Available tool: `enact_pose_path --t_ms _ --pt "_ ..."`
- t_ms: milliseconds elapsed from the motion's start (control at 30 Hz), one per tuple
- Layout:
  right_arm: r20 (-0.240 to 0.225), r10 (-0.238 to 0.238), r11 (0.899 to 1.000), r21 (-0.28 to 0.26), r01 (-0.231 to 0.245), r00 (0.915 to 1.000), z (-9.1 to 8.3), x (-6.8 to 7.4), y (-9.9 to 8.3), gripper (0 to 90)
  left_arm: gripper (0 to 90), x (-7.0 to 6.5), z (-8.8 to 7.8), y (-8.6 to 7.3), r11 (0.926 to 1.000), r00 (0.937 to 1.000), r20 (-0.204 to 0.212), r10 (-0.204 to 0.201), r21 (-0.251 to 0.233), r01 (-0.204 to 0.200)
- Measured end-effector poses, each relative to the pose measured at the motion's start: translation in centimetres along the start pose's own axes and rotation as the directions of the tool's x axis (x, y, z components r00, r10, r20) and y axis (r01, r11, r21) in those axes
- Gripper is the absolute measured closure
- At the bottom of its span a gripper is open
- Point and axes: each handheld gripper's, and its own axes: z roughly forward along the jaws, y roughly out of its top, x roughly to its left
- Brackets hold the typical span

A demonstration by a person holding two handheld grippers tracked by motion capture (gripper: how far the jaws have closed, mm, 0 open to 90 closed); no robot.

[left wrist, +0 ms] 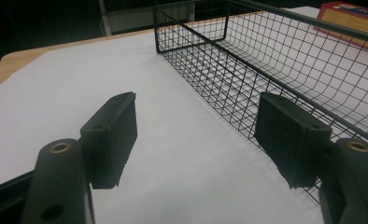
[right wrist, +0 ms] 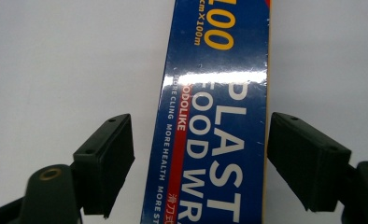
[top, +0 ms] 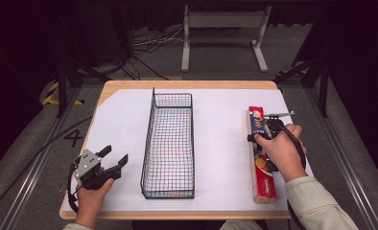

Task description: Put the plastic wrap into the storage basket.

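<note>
Left tool (top: 114, 158) and right tool (right wrist: 198, 163), jaws apart, pads bare.

- The plastic wrap box (right wrist: 215, 116) runs off the right gripper view at twelve and six o'clock, its lettering clipped.
- In the high view a hand (top: 283, 148) covers the box's middle.
- The wire basket (left wrist: 285, 60) is cut off at three o'clock in the left gripper view.

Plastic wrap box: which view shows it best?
The high view: the whole plastic wrap box lies right of the wire basket. The right gripper view shows its label close between open jaws; the left gripper view catches a corner.
</note>
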Motion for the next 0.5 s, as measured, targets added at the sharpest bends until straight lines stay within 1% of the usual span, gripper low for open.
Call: enact_pose_path --t_ms 100,167,400,500 --pt "0.021 -0.006 1.000 0.028 0.006 0.9998 0.4 0.3 0.1 23.1 30.3 0.0 0.0 0.0 1.0000 1.0000 -0.002 0.000 0.001 0.000" --pt "0.046 -0.010 0.999 0.037 0.009 0.9989 0.7 0.5 0.2 23.0 30.5 0.0 0.1 0.0 1.0000 1.0000 -0.005 0.001 0.008 -0.001" --pt "0.063 -0.020 0.998 0.054 0.016 0.9978 1.4 0.7 0.1 22.1 30.9 -0.1 0.2 0.1 1.0000 1.0000 -0.002 0.002 0.004 -0.002" --pt "0.078 -0.033 0.996 0.082 0.027 0.9964 1.6 0.7 0.1 26.2 31.2 -0.1 0.3 0.1 0.9999 1.0000 -0.008 0.003 0.010 -0.003"
